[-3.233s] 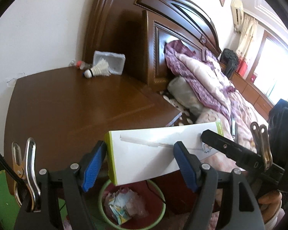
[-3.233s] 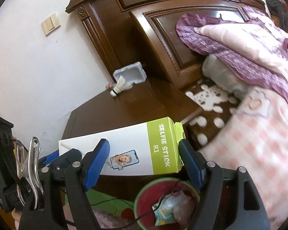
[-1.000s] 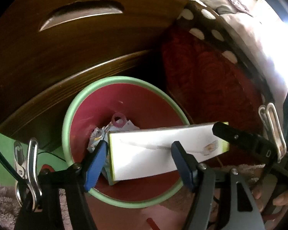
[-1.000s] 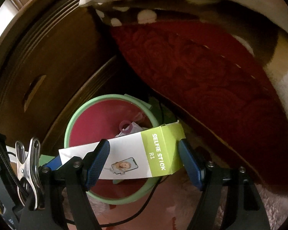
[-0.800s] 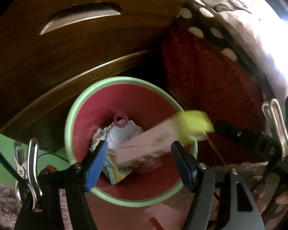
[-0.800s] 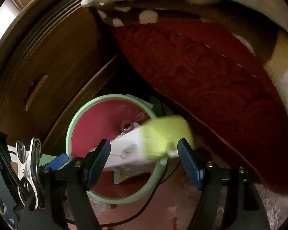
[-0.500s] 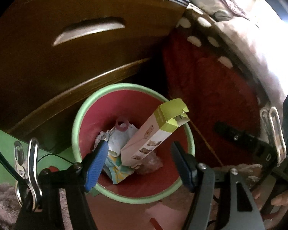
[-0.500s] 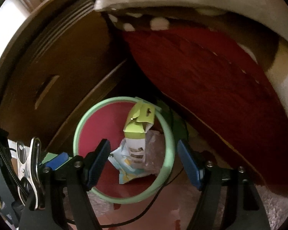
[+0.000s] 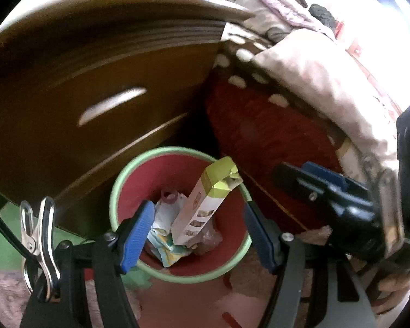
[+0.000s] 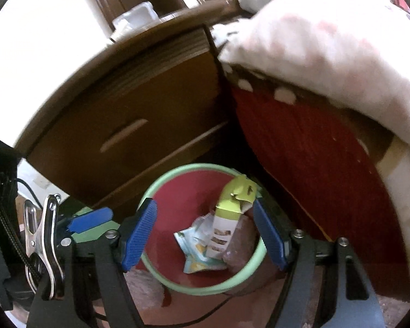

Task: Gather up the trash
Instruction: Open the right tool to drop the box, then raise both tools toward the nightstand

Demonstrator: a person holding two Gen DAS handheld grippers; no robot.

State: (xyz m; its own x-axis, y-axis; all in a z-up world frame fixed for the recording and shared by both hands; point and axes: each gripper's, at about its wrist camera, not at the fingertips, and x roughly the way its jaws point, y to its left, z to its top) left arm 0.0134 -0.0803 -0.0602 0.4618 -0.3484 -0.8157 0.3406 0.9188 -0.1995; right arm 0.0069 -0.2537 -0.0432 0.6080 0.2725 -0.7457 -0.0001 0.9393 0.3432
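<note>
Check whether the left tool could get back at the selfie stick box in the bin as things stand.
Probably yes. The box stands tilted in the bin, its green end poking above the rim, and the left tool hangs open right over it with nothing between. The right tool is also open, off to the side.

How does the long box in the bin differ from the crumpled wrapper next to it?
The long box stands tilted on end, its green top reaching the rim of the bin; the crumpled wrapper lies low on the bottom. The box keeps its straight, stiff edges, though its top flap is torn open, while the wrapper is creased and shapeless. The box is white with a lime-green end; the wrapper is pale with blue and yellow print. Both lie inside the bin, touching no tongs.
</note>
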